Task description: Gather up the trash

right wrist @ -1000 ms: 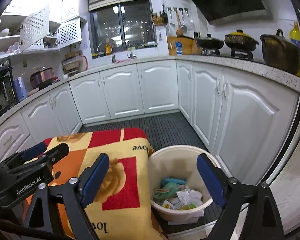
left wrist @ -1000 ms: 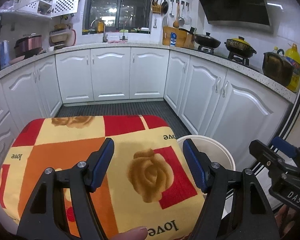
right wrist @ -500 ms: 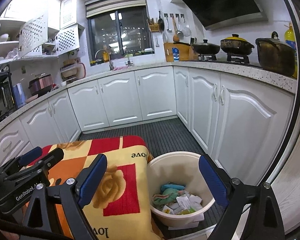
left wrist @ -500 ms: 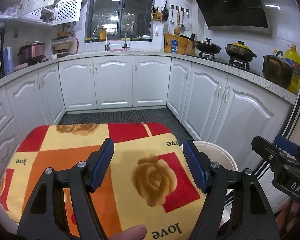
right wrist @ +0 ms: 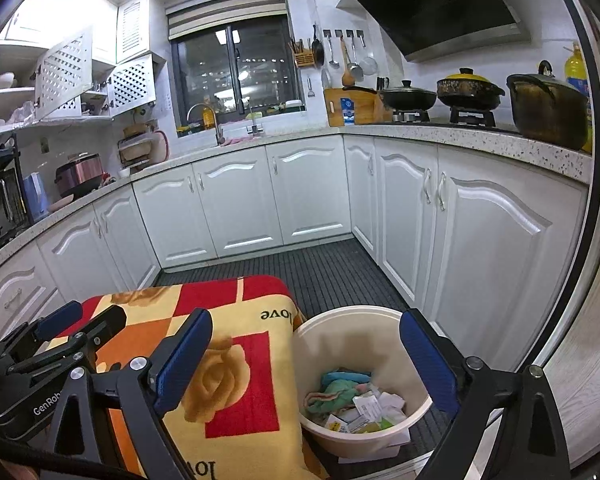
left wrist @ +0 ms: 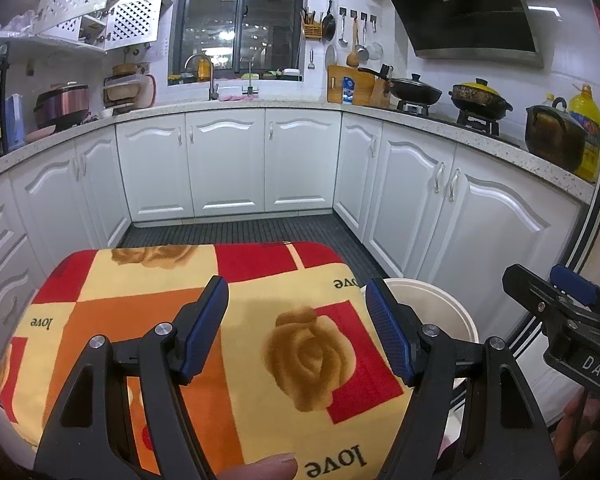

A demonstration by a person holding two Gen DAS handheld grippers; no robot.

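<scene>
Kitchen floor holds my bucket of trash under the right gripper, jaws opening, empty; left gripper hovers spread, empty, above the cloth.

Dark ribbed floor carries cream bin; rose-print cloth covers table.

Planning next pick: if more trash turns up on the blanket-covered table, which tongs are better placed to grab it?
Left, probably. The left tongs sit open directly over the blanket. The right tongs, empty and opening, straddle the blanket's edge and the trash bin. No loose trash shows on the blanket.
</scene>
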